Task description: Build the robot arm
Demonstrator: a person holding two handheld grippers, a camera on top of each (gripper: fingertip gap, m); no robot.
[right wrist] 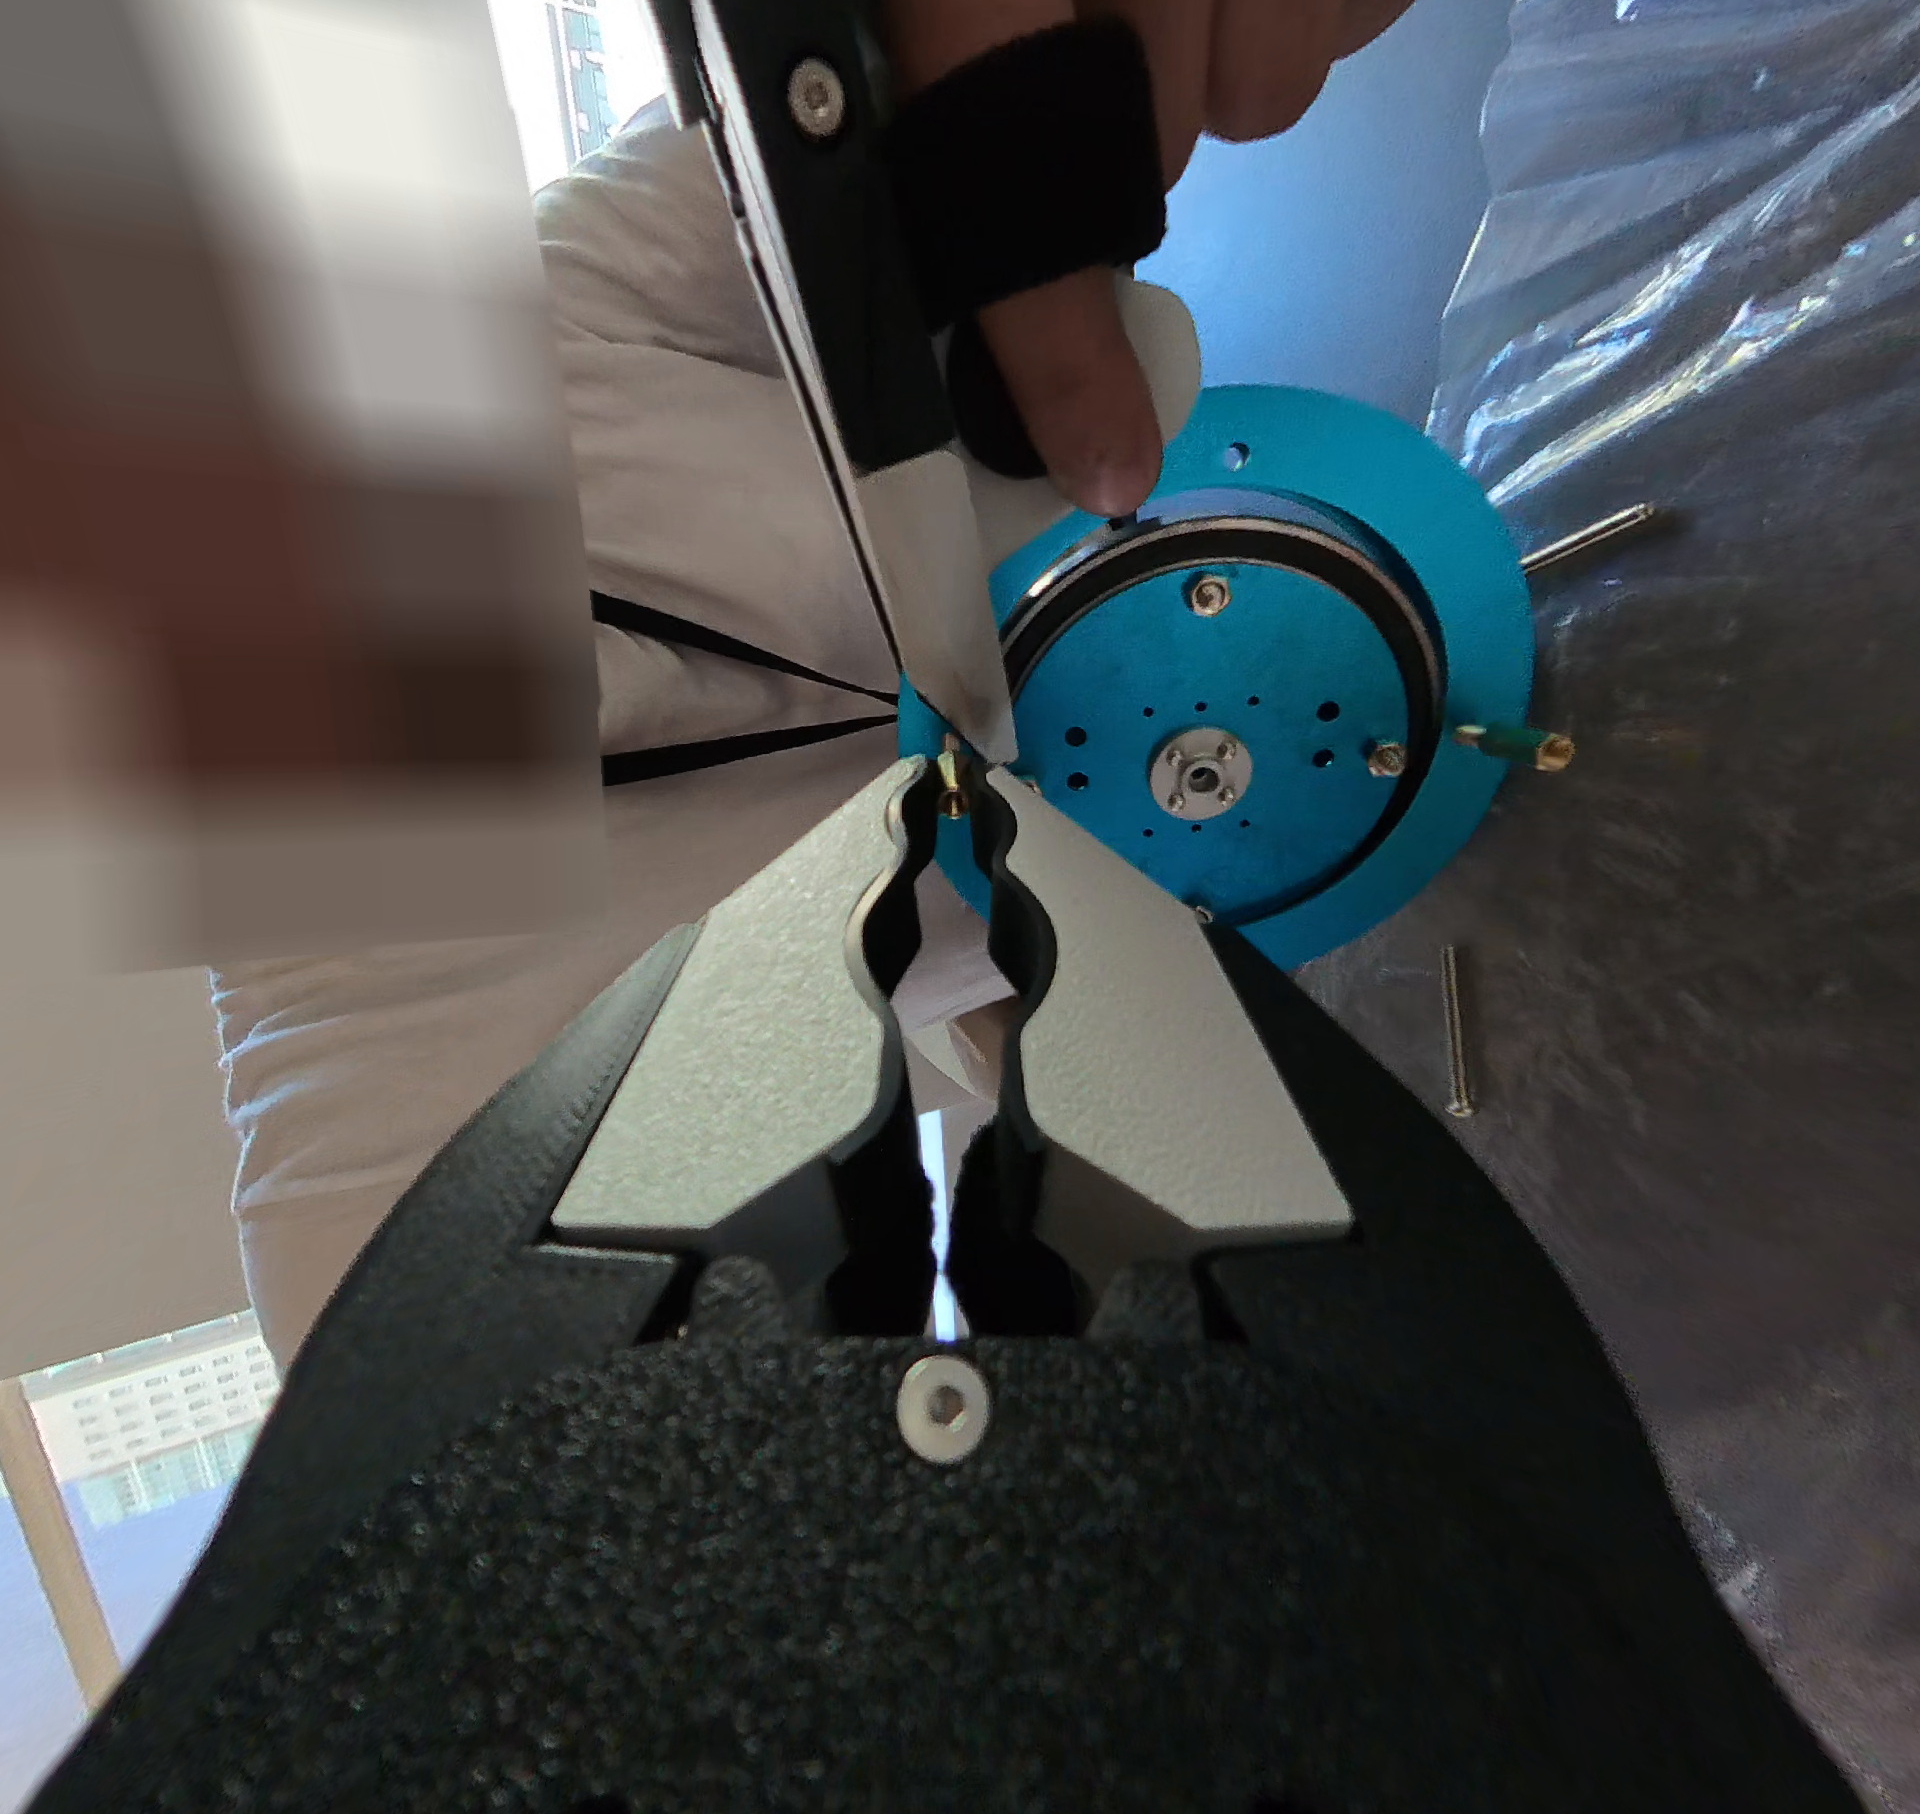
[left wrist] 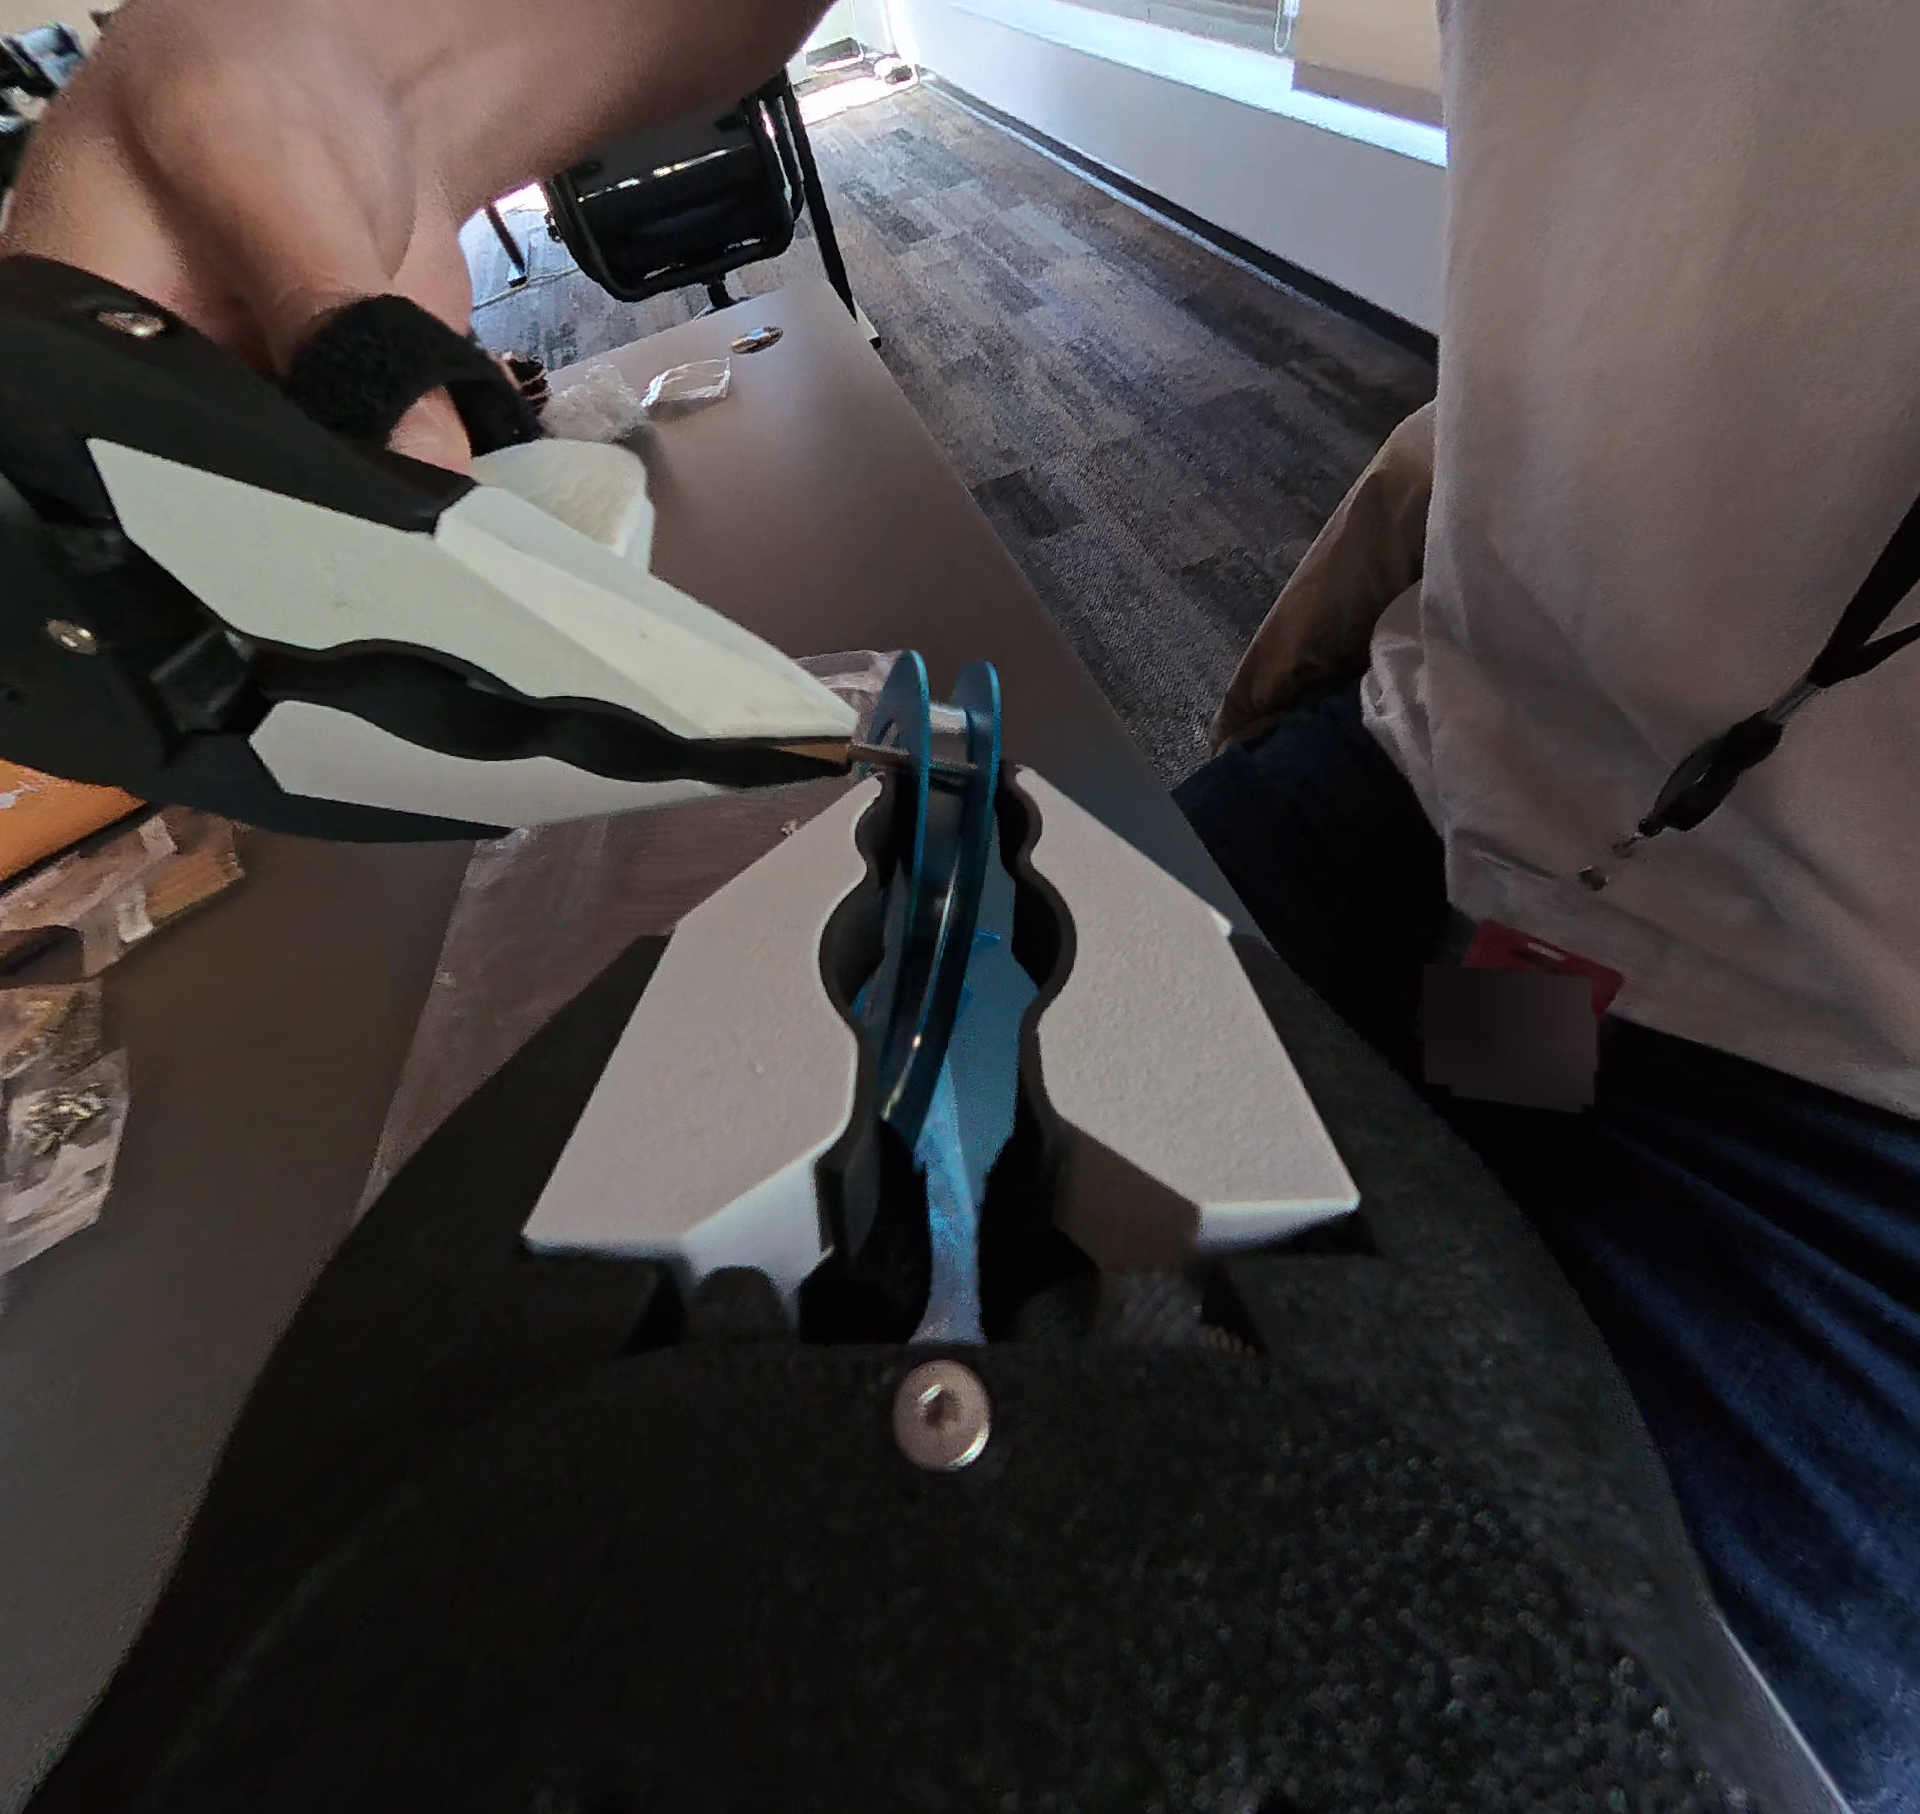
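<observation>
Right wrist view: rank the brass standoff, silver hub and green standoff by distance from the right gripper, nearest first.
1. brass standoff: pinched between the right gripper tips, at the disc near rim.
2. silver hub: at the disc's centre.
3. green standoff: on the far rim, to the right.
</observation>
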